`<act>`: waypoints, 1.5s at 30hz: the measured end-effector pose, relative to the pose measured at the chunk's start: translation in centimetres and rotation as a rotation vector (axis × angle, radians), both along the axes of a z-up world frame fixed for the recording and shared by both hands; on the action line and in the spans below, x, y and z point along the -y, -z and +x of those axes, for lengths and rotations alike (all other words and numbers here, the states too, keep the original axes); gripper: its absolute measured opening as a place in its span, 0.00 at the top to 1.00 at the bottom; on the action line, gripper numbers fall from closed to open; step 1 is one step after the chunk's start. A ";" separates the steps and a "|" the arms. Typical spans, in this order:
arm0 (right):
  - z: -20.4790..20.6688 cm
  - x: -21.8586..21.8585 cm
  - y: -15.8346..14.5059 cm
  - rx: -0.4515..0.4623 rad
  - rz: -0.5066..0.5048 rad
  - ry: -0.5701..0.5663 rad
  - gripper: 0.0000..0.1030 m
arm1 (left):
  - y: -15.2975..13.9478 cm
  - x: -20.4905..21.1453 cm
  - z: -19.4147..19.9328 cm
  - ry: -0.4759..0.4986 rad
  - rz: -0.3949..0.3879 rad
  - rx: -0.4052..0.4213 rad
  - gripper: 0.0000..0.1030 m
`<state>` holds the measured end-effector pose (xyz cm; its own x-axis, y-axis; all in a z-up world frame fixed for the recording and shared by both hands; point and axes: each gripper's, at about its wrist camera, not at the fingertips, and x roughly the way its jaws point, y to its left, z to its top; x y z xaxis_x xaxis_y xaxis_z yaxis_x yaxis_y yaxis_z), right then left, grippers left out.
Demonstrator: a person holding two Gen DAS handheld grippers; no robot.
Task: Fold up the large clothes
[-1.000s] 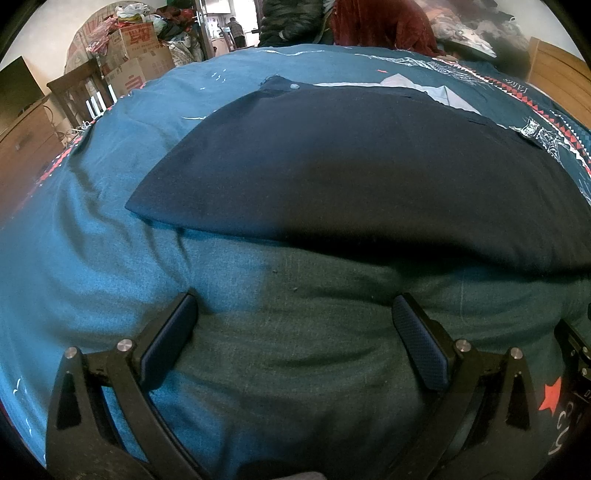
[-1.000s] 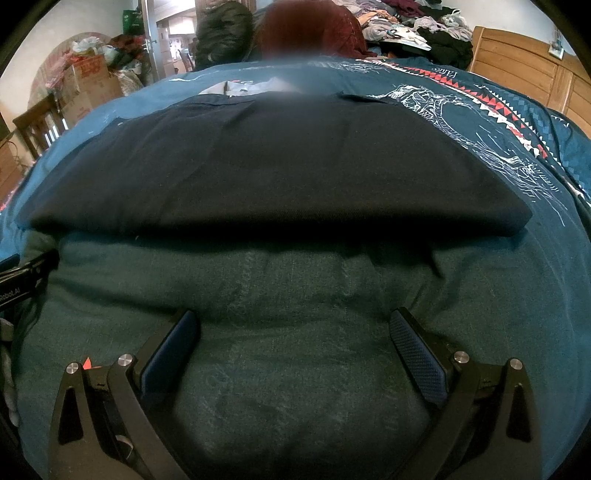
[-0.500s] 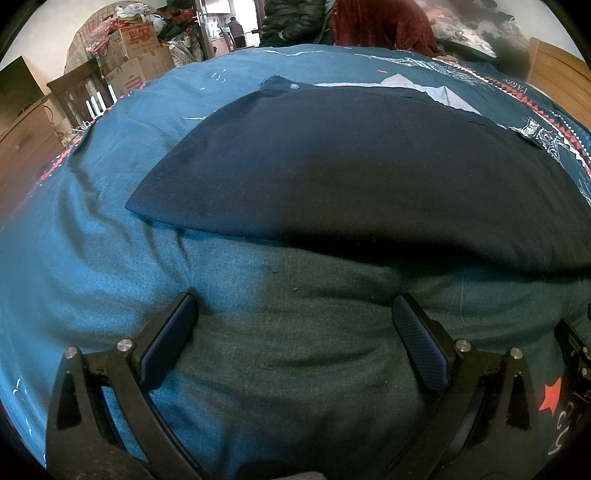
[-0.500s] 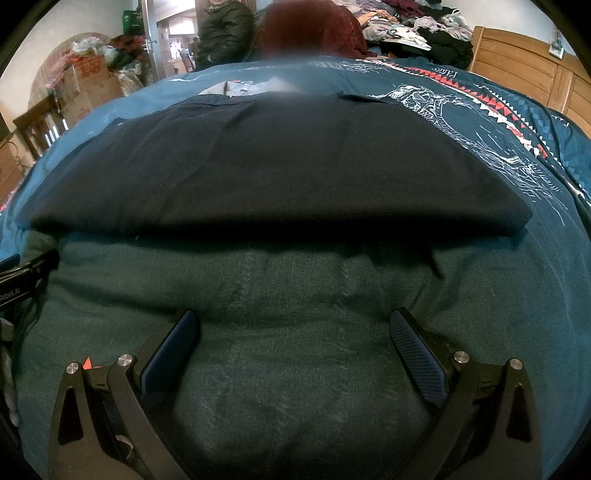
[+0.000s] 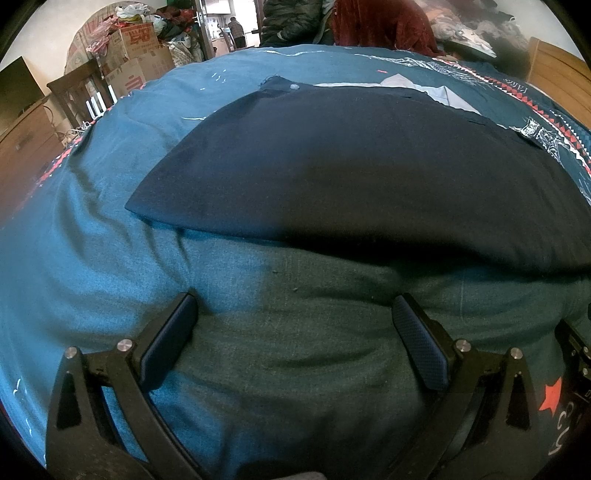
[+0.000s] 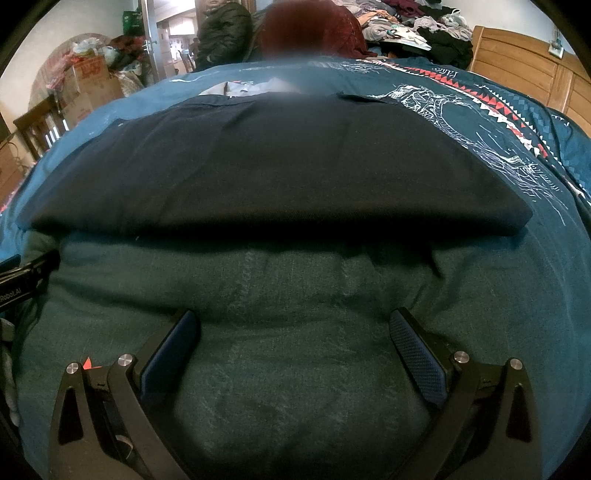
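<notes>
A dark navy garment [image 5: 351, 166] lies folded flat on the teal bedspread [image 5: 92, 221], its pale lining showing at the far end. The right wrist view shows the same garment [image 6: 277, 166] with its near folded edge running across the frame. My left gripper [image 5: 295, 317] hovers open over the bare bedspread just short of that edge, nothing between its fingers. My right gripper [image 6: 295, 332] is open too, equally short of the garment, over the bedspread [image 6: 295, 369]. The other gripper's body shows at each view's side edge.
A person in a red top [image 6: 306, 33] and a dark jacket [image 6: 225, 29] are beyond the bed's far side. Cardboard boxes [image 5: 136, 55] and a wooden chair [image 5: 81, 96] stand at the left. A wooden headboard [image 6: 524, 70] and a heap of clothes [image 6: 417, 26] lie at the right.
</notes>
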<state>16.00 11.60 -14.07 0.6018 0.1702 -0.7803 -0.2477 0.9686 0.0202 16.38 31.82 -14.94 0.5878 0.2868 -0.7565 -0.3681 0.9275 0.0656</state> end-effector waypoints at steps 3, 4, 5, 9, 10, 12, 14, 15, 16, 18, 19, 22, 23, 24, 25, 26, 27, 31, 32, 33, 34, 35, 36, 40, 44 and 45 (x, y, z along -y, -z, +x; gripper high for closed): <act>0.0 0.1 0.0 0.000 0.001 0.000 0.00 | 0.0 0.0 0.0 0.000 0.000 0.000 0.00; 0.0 0.1 0.0 0.000 0.001 0.000 0.00 | 0.0 0.0 0.0 0.000 0.000 0.000 0.00; 0.0 0.1 0.0 0.000 0.001 0.000 0.00 | 0.0 0.0 0.0 0.000 0.000 0.000 0.00; 0.0 0.1 0.0 0.000 0.001 0.000 0.00 | 0.0 0.0 0.0 0.001 0.000 0.000 0.00; 0.0 0.0 0.0 0.000 0.001 0.000 0.00 | 0.0 0.0 0.0 0.001 0.000 0.000 0.00; -0.1 0.1 0.0 0.000 0.001 0.001 0.00 | 0.0 0.0 0.0 0.001 0.000 0.000 0.00; -0.1 0.1 0.0 0.000 0.001 0.001 0.00 | 0.0 0.0 0.0 0.001 0.000 0.000 0.00; -0.1 0.1 0.0 0.001 0.001 0.001 0.00 | 0.0 0.0 0.0 0.002 0.000 0.001 0.00; 0.0 0.0 0.0 0.001 0.002 0.000 0.00 | 0.0 0.0 0.0 0.002 0.000 0.000 0.00; -0.1 0.0 0.0 0.001 0.002 0.001 0.00 | 0.0 0.0 0.0 0.002 0.000 0.000 0.00; -0.1 0.0 0.0 0.001 0.002 0.001 0.00 | 0.0 0.0 0.0 0.002 0.000 0.000 0.00; -0.1 -0.1 -0.1 0.000 -0.002 0.002 0.00 | 0.0 0.0 0.0 0.002 -0.001 0.000 0.00; -0.1 -0.2 -0.1 0.000 -0.007 0.004 0.00 | 0.0 0.0 0.0 0.002 -0.002 0.000 0.00; -0.1 -0.4 -0.1 -0.002 -0.017 0.005 0.00 | 0.0 0.0 0.0 0.002 -0.004 -0.002 0.00; 0.0 -0.6 -0.2 -0.007 -0.028 0.007 0.00 | 0.0 -0.1 0.1 0.002 -0.009 -0.007 0.00; 0.1 -0.8 -0.3 -0.022 -0.040 0.010 0.00 | -0.1 -0.1 0.2 0.004 -0.014 -0.022 0.00; 0.3 -1.0 -0.4 -0.038 -0.049 0.013 0.00 | -0.3 0.0 0.4 0.006 -0.014 -0.040 0.00; 1.8 -1.9 -0.9 -0.201 -0.087 0.040 0.00 | -1.0 -0.5 2.2 0.036 -0.078 -0.220 0.00; 2.2 -2.1 -1.0 -0.240 -0.097 0.046 0.00 | -1.2 -0.8 2.7 0.040 -0.112 -0.265 0.00; 2.4 -2.3 -1.0 -0.267 -0.104 0.051 0.00 | -1.2 -1.0 3.0 0.045 -0.124 -0.289 0.00; 2.9 -2.5 -1.0 -0.305 -0.111 0.059 0.00 | -1.1 -1.3 3.4 0.056 -0.136 -0.317 0.00; 3.2 -2.7 -1.0 -0.335 -0.116 0.064 0.00 | -1.0 -1.4 3.6 0.061 -0.139 -0.326 0.00; 3.5 -2.9 -1.0 -0.355 -0.121 0.063 0.00 | -0.9 -1.4 3.6 0.064 -0.137 -0.329 0.00; 3.8 -3.5 -0.9 -0.373 -0.123 0.038 0.00 | -0.7 -1.4 3.6 0.055 -0.117 -0.316 0.00; 3.5 -4.2 -0.9 -0.366 -0.123 0.042 0.00 | -0.3 -1.4 3.5 0.049 -0.100 -0.294 0.00; 3.5 -4.5 -0.9 -0.368 -0.127 0.043 0.00 | -0.3 -1.4 3.4 0.050 -0.095 -0.289 0.00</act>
<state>19.47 16.10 -13.21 0.2824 0.0389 -0.9585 -0.2055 0.9784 -0.0209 19.73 33.20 -14.68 0.3557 0.1831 -0.9165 -0.3004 0.9510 0.0734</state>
